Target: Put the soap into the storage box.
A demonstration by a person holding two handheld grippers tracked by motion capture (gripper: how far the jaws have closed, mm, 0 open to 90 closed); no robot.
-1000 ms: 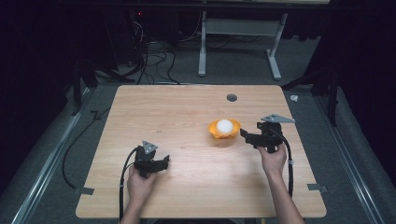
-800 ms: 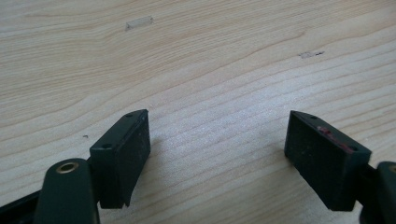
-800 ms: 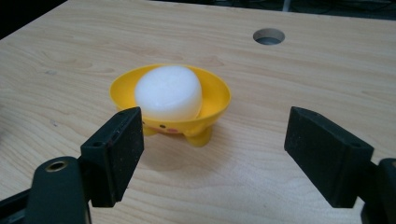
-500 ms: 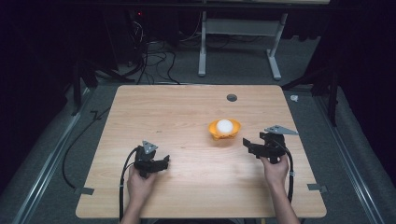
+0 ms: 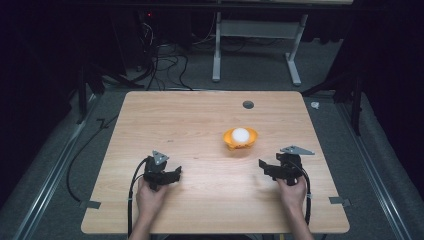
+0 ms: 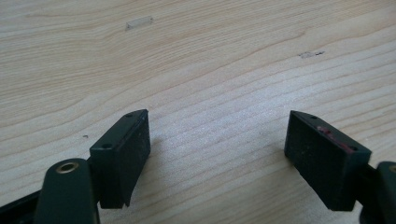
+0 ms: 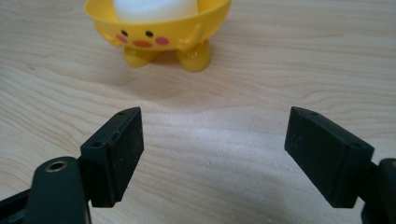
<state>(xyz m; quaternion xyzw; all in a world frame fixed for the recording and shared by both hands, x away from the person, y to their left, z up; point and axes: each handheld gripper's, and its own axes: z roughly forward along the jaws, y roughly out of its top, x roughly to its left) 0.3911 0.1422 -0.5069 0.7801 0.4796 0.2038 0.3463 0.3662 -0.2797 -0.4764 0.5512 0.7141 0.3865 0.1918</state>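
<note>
High view first, starting nearest us: we're seeing both hands resting at the near edge of the wooden table (image 5: 150,115). Our left gripper (image 5: 172,173) is sitting near the front left with its jaws spread apart and nothing between them, and it's looking the same as a second ago. Our right gripper (image 5: 262,165) is the one that's been moving: a second ago it was up beside the yellow bowl (image 5: 240,139), and now it's pulled back toward us and is sitting lower on the table, well clear of the bowl. Its jaws are spread wide too, holding nothing.

Left gripper view is showing us those two black pads over bare wood grain, with a small pale scrap of tape (image 6: 139,22) farther off and a little dark scuff (image 6: 310,54) to the right.

Right gripper view is giving us the best look at the bowl (image 7: 159,25): it's a yellow chick-shaped thing standing upright on two stubby feet, with dot eyes, pink cheeks and an orange beak facing the camera. A white ball (image 7: 154,8) is sitting inside it. We're not spotting any brand or readable writing anywhere.

Farther out in the high view, we're seeing a round dark grommet (image 5: 248,104) near the far edge of the table, then cables (image 5: 165,65) on the floor and a grey desk frame (image 5: 255,50) beyond. Nothing is standing between the grippers and the bowl.
</note>
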